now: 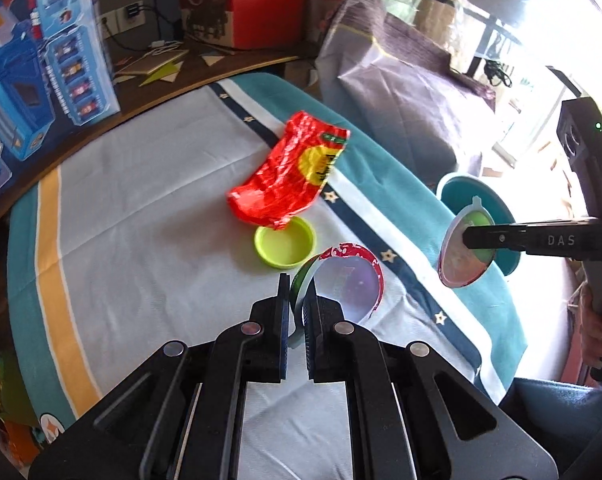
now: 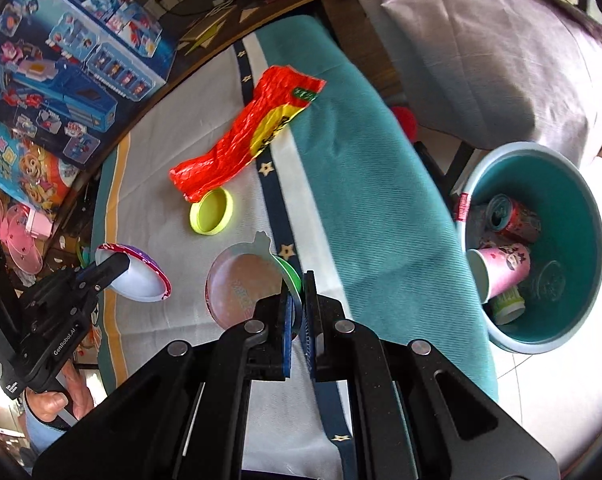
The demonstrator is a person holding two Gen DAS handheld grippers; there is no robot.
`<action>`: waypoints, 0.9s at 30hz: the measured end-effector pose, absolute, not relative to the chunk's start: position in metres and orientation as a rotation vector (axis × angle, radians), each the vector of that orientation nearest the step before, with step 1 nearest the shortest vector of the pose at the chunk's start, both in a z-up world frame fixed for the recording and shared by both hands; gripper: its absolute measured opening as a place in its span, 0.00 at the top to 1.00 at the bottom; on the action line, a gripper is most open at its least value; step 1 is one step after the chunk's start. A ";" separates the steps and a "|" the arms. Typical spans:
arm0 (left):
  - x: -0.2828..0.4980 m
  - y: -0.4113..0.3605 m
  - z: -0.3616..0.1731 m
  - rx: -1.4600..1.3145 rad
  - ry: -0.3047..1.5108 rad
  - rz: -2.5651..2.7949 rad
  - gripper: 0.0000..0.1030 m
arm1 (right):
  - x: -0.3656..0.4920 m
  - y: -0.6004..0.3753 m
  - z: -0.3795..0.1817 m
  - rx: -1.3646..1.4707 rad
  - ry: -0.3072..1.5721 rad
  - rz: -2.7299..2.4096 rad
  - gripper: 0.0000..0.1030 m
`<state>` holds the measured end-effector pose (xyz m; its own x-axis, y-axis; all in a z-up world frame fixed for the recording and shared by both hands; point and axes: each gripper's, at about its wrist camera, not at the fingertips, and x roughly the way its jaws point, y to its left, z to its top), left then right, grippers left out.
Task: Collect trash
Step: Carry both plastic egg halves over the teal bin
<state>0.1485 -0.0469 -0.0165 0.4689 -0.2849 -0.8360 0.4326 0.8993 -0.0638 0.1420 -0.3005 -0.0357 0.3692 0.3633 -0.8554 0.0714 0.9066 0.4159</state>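
My left gripper (image 1: 299, 292) is shut on the edge of a round red-rimmed lid (image 1: 353, 284), held above the cloth; it also shows in the right wrist view as the left gripper (image 2: 119, 266) with the red-rimmed lid (image 2: 141, 284). My right gripper (image 2: 299, 292) is shut on a round pinkish foil lid (image 2: 241, 288) with a green underside. From the left wrist, the right gripper (image 1: 467, 238) holds that foil lid (image 1: 457, 268) in front of the teal bin (image 1: 457, 184). A crumpled red wrapper (image 1: 289, 176) (image 2: 245, 132) and a yellow-green cap (image 1: 285, 246) (image 2: 212, 211) lie on the table.
The teal bin (image 2: 581, 184) stands on the floor to the right of the table and holds cans and a pink paper cup (image 2: 501, 270). Blue toy boxes (image 1: 29, 72) line the left side. A grey-purple bag (image 1: 405, 80) stands beyond the striped tablecloth (image 1: 141, 200).
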 end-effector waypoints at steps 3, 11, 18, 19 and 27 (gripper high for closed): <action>0.148 -0.078 -0.016 0.197 0.995 -0.489 0.93 | 0.131 -0.339 -0.030 0.469 1.146 0.143 0.95; 0.149 -0.164 -0.018 0.267 0.995 -0.607 0.93 | 0.104 -0.429 -0.024 0.561 1.067 0.009 0.95; 0.146 -0.233 -0.029 0.355 1.015 -0.689 0.93 | 0.086 -0.485 -0.036 0.642 1.033 -0.064 0.95; 0.146 -0.243 -0.031 0.367 1.019 -0.699 0.93 | 0.084 -0.491 -0.039 0.651 1.033 -0.072 0.95; 0.138 -0.311 -0.054 0.451 1.057 -0.790 0.93 | 0.066 -0.530 -0.065 0.720 1.057 -0.128 0.94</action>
<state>0.1379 -0.3109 -0.0538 0.2615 -0.3555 -0.8974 0.7596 0.6494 -0.0360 0.0661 -0.5297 -0.0651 0.5070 0.2352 -0.8293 0.4267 0.7674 0.4785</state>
